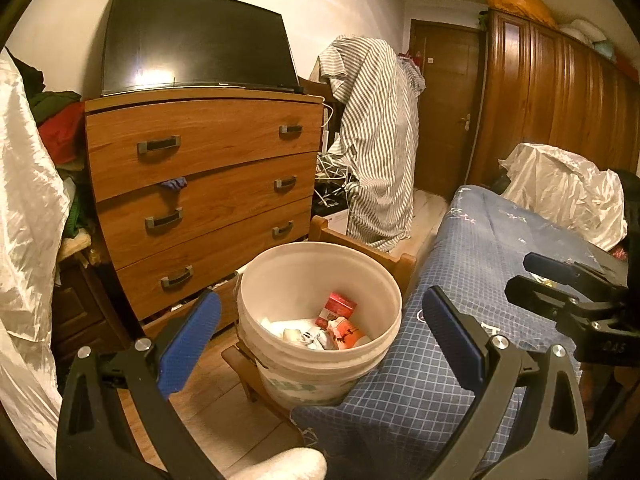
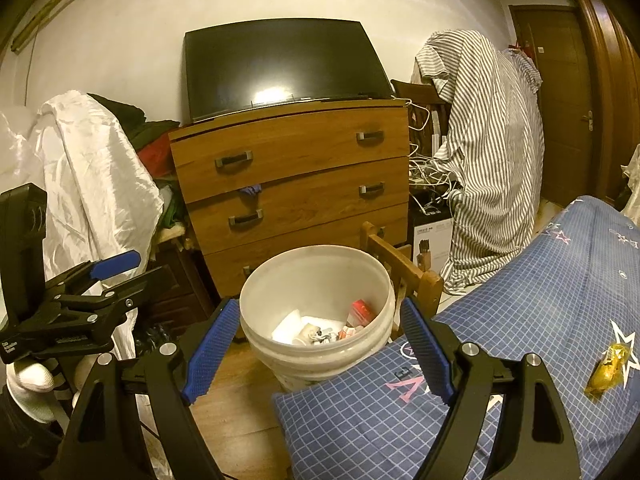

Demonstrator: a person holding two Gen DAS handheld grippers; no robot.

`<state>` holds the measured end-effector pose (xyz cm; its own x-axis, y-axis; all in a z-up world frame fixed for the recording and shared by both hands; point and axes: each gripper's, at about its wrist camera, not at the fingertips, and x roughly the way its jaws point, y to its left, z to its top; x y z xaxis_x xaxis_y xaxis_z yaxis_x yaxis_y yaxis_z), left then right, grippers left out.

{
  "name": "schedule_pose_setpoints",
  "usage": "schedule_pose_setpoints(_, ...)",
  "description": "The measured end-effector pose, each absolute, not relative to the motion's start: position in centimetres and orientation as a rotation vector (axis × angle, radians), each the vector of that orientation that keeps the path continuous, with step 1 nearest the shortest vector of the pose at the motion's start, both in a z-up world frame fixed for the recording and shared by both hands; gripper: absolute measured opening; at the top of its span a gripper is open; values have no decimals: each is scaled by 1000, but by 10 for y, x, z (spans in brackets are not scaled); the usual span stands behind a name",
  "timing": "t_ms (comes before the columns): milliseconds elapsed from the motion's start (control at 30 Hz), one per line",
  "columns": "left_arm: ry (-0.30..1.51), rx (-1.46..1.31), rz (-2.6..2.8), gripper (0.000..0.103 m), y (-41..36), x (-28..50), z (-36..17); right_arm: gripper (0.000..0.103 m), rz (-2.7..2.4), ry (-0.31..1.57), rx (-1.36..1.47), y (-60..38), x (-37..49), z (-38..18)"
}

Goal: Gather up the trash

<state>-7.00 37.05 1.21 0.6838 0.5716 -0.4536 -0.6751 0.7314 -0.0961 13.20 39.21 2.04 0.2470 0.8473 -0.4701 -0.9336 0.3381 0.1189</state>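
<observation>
1. Two handheld grippers point toward a white bucket [image 1: 320, 320] that stands on a low wooden stool between a wooden dresser [image 1: 204, 184] and the corner of a bed with a blue checked cover [image 2: 520, 320].
2. The left gripper [image 1: 320, 336] has its blue-padded fingers spread wide and holds nothing; the bucket shows in the gap between them.
3. The right gripper [image 2: 320, 352] is likewise spread wide and empty, with the bucket framed between its fingers.
4. Inside the bucket lie a red carton [image 1: 337, 310] and crumpled white paper [image 1: 298, 332], so some trash is already collected.
5. One piece of trash is left in sight: a golden wrapper [image 2: 610, 368] lying on the bed cover, well to the right of the right gripper, beside a white star printed on the fabric.
6. The wrapper looks like thin foil or plastic, crinkled and shiny. It is probably very light, soft and easily crushed, and may be slippery. It is not fragile.
7. The best hold is likely across its bunched middle, pinching from above, taking care not to catch the loose bed cover underneath.
8. A dark television [image 2: 280, 64] stands on the dresser and a striped cloth [image 2: 492, 152] hangs to its right.
</observation>
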Motion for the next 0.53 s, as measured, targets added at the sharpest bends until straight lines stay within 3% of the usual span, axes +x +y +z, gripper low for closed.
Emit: schedule_pose_setpoints(533, 426, -259, 746, 97, 372, -63, 10, 86, 1222, 505, -195, 391, 138, 18)
